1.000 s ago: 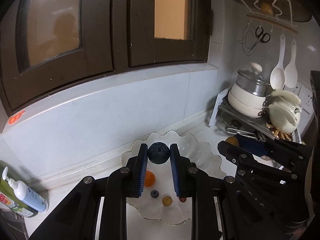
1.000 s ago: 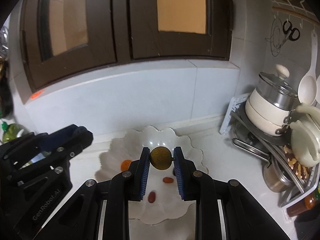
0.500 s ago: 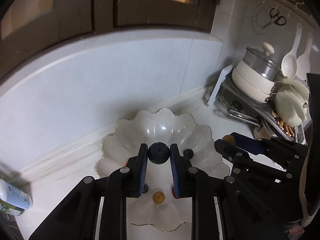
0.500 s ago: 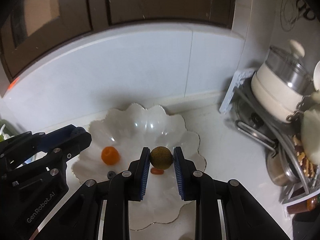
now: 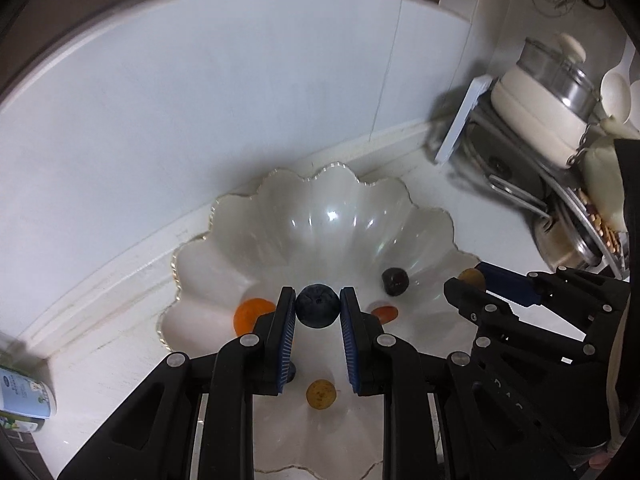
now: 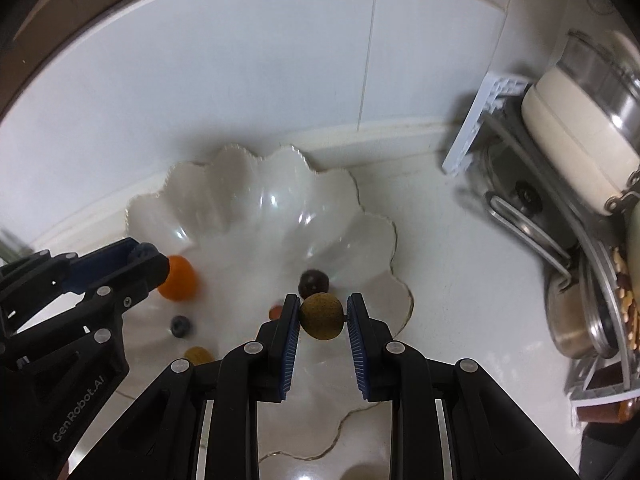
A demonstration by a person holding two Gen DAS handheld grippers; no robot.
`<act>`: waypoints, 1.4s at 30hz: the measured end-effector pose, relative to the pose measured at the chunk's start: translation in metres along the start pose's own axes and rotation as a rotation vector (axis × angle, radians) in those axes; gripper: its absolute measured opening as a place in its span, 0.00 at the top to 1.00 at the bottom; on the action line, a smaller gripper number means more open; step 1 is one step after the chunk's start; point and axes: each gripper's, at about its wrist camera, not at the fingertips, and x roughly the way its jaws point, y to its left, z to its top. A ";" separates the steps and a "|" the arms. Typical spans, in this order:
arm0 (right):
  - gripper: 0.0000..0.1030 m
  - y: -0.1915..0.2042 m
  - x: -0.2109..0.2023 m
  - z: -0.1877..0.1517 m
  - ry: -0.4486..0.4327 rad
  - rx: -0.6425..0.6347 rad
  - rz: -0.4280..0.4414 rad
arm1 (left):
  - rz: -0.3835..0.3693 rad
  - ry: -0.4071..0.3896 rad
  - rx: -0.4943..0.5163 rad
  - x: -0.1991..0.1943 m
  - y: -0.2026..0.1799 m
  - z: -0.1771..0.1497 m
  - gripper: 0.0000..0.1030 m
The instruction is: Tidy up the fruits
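Note:
My left gripper is shut on a dark blueberry and holds it above the white scalloped plate. My right gripper is shut on an olive-brown round fruit above the plate's right part. In the plate lie an orange fruit, a dark round fruit, a small red fruit, a yellow-brown fruit and a small blueberry. The right gripper shows at the right of the left wrist view.
A dish rack with a white pot and pans stands at the right on the white counter. A tiled wall runs behind the plate. A bottle stands at the far left.
Both grippers have moved lower and closer over the plate, each still holding its fruit. The plate now fills more of both views.

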 end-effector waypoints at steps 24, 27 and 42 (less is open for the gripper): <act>0.74 0.005 0.033 -0.010 0.112 -0.062 -0.005 | 0.026 0.151 0.023 0.052 -0.003 -0.020 0.76; 0.72 0.003 0.033 -0.008 0.124 -0.051 0.002 | 0.021 0.149 0.015 0.051 -0.001 -0.019 0.68; 0.72 -0.004 0.003 -0.016 0.054 -0.029 -0.006 | 0.090 0.039 0.016 0.009 0.002 -0.022 0.67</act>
